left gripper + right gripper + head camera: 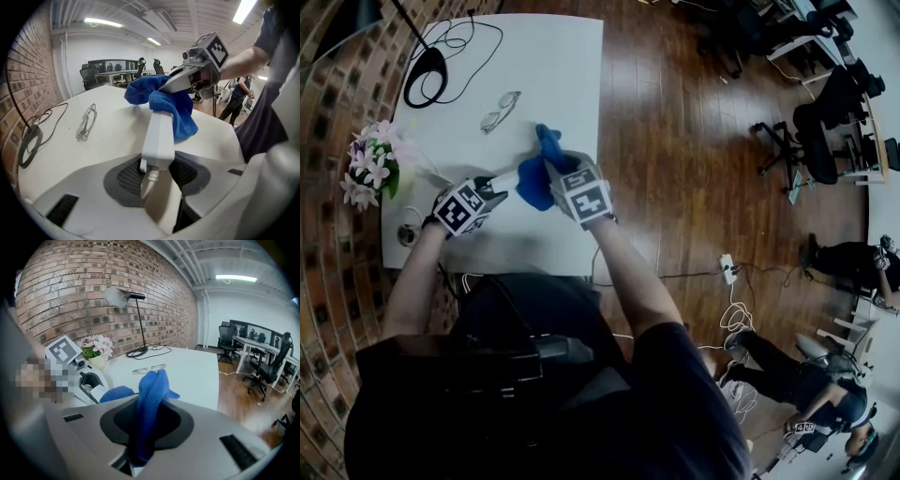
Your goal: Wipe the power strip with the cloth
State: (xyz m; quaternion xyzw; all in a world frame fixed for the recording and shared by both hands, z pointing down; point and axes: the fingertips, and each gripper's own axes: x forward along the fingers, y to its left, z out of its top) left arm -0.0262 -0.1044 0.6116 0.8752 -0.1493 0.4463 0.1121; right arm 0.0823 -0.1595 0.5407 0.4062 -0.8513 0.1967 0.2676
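A white power strip (pixel 158 136) is held off the white table (pixel 553 66), its cord end pinched between the pads of my left gripper (pixel 157 174). A blue cloth (pixel 176 105) is draped over the strip's far end. My right gripper (pixel 143 427) is shut on that cloth (pixel 149 404), which bunches up between its jaws. In the head view the left gripper (pixel 487 192) sits left of the cloth (pixel 539 173) and the right gripper (pixel 558 178) presses in from the right. Most of the strip is hidden under the cloth in the head view.
A pair of glasses (pixel 499 111) lies further back on the table. A black lamp base with its cable (pixel 427 75) stands at the back left. A pot of pink flowers (pixel 373 164) sits at the left edge. Office chairs (pixel 825 122) stand on the wooden floor to the right.
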